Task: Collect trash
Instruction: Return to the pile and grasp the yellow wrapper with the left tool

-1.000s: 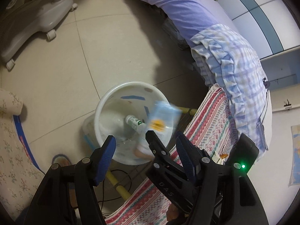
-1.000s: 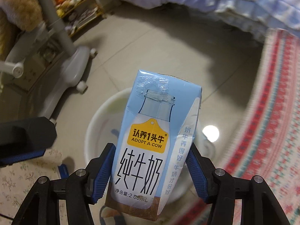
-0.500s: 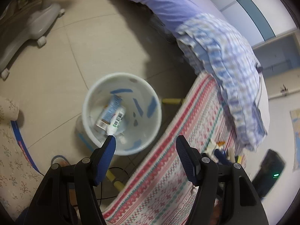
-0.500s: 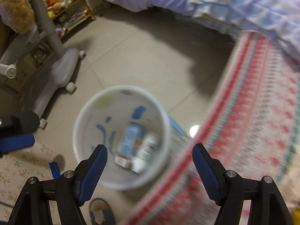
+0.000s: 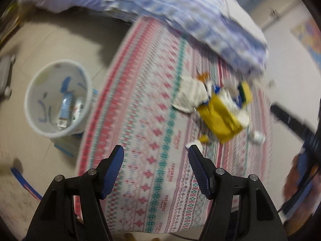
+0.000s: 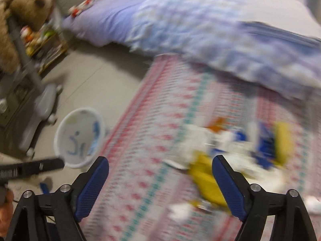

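Both grippers are empty: the left gripper (image 5: 155,156) has its jaws apart with nothing between them, and the right gripper (image 6: 160,170) is opening its jaws wider over the rug (image 5: 152,104), also with nothing in them. On the left, the white bin (image 5: 30,108) stands on the floor beside the rug and already has a blue milk carton (image 5: 65,108) and a bottle in it, so some trash is done. To the right, a pile of trash (image 5: 218,108) with a yellow bag waits on the rug, and both grippers point down toward it.
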Demonstrator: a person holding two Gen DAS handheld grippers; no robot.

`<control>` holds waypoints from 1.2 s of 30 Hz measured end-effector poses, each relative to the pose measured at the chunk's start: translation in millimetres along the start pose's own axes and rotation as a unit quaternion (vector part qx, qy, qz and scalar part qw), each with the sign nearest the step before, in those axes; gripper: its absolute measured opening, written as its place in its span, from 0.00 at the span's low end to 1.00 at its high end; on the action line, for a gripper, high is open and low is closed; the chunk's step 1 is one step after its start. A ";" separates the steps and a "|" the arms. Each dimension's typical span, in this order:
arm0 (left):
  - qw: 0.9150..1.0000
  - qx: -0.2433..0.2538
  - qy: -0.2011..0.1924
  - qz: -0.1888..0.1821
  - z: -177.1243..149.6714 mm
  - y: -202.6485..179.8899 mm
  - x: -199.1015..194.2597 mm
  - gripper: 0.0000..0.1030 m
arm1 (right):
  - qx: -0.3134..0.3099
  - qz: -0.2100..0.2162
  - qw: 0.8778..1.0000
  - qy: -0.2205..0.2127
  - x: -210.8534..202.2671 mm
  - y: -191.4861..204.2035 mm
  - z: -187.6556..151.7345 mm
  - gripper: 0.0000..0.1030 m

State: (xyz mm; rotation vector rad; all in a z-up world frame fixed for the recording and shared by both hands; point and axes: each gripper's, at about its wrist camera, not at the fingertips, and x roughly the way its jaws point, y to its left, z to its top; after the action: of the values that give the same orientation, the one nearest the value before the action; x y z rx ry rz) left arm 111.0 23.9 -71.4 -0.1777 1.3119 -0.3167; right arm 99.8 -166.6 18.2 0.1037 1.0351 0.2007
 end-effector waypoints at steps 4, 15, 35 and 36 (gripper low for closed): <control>1.000 0.020 0.003 -0.006 8.8 -32.5 22.7 0.67 | 0.076 -0.047 0.996 -0.001 -13.6 -68.9 -13.5 0.86; 0.997 0.011 0.029 -0.069 65.4 -106.9 78.9 0.80 | 0.211 -0.095 0.972 0.040 -12.3 -192.0 -38.8 0.86; 0.979 -0.158 0.037 -0.124 38.7 -66.6 91.0 0.42 | 0.221 -0.131 0.963 0.081 6.3 -232.7 -54.5 0.86; 0.980 -0.154 0.034 -0.124 38.6 -65.8 86.8 0.42 | 0.222 -0.130 0.963 0.081 7.2 -232.7 -53.6 0.86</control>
State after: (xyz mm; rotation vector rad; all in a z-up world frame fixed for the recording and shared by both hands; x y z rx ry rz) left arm 159.1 -68.5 -121.4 -0.5998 1.4049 -0.3310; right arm 84.3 -392.9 -56.9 0.3586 1.2315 -0.2704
